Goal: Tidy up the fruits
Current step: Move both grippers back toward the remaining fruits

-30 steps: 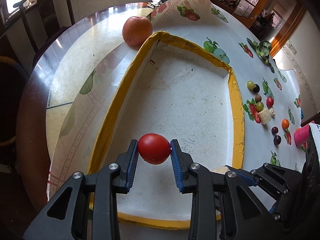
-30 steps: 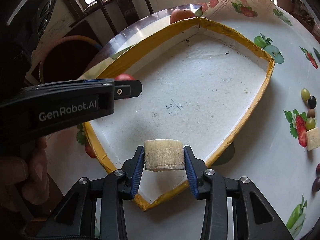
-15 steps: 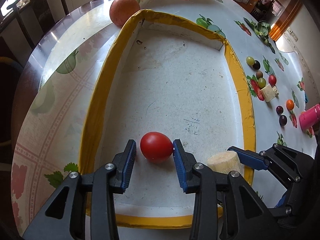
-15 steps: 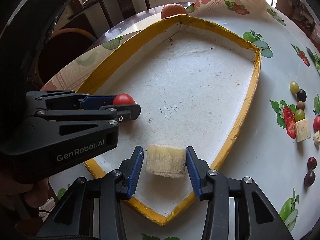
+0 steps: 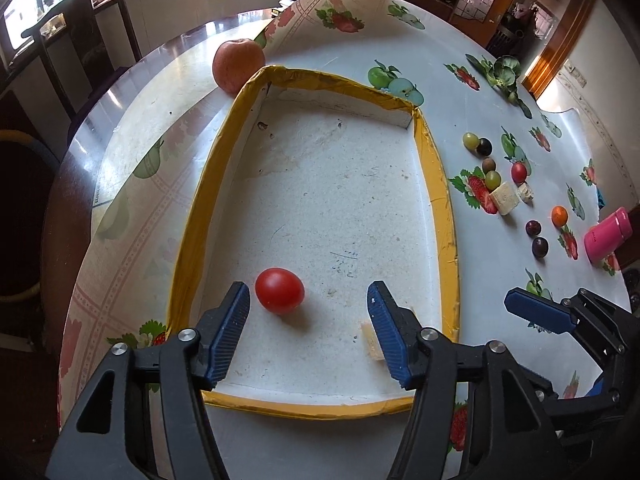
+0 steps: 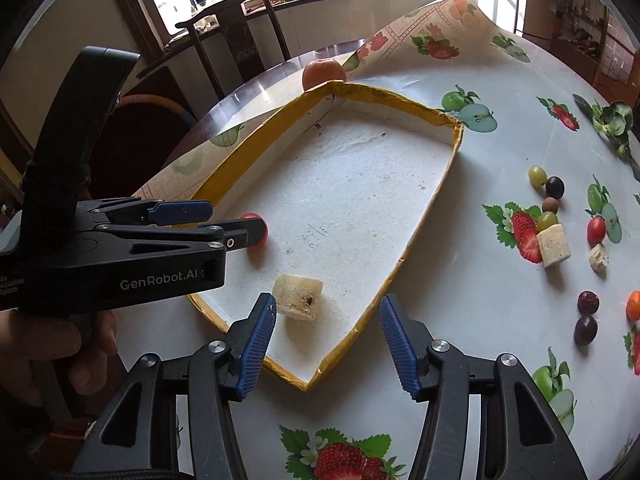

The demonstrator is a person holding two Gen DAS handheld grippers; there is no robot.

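A yellow-rimmed white tray [image 5: 434,184] lies on the table. A red tomato [image 5: 279,290] rests on the tray floor near its front left. My left gripper [image 5: 308,332] is open and empty, just behind the tomato. A banana chunk [image 6: 298,293] lies in the tray's near corner; only its edge shows in the left wrist view [image 5: 370,340]. My right gripper [image 6: 328,344] is open and empty, just behind the chunk. The tray [image 6: 448,160] and tomato [image 6: 258,232], partly hidden by the left gripper [image 6: 192,220], also show in the right wrist view.
An apple [image 5: 238,65] sits beyond the tray's far left corner. Several grapes, small tomatoes and banana pieces [image 5: 506,196] lie right of the tray. A pink bottle [image 5: 606,238] lies at the far right. Leafy greens [image 5: 502,74] sit at the back.
Both grippers have opened and pulled back and up. The tomato and the banana chunk were let go and now rest on the tray floor.
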